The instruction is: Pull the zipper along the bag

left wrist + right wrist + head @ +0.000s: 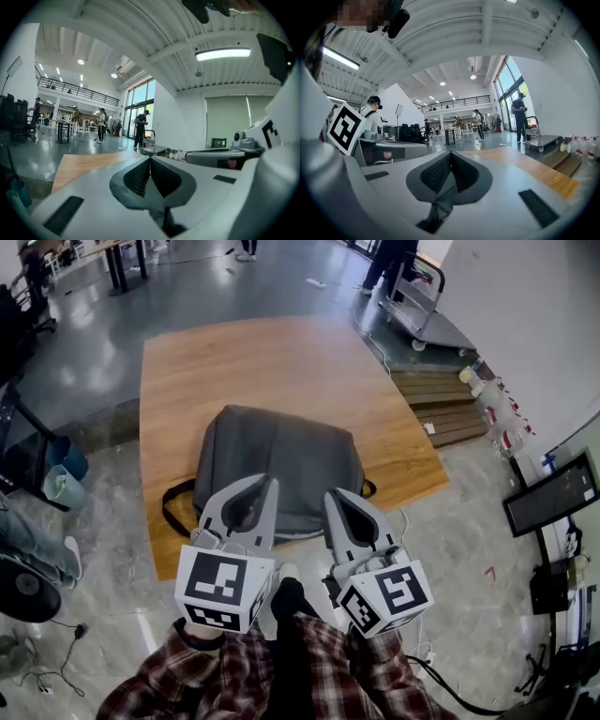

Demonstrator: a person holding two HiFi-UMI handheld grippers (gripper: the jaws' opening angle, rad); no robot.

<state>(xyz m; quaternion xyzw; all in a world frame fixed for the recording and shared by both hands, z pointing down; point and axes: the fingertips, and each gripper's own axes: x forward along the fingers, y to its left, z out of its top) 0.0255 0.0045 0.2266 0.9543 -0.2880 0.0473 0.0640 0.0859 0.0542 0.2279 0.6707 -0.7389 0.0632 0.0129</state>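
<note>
Head view: grey bag [281, 451] lies flat on wooden bench [234, 362] | left gripper [270, 482] jaws pressed together, empty, raised clear of bag | right gripper [330, 495] likewise pressed together, empty, just beside it

Glossy grey floor [84, 343]; low wooden table [281, 362]; wooden steps [450, 404] beside white wall [525, 315]; flat cart [427, 324]; tall windows [508, 77]; ribbed ceiling [140, 37], strip lamp [222, 54] lit; balcony railing [77, 89].
</note>
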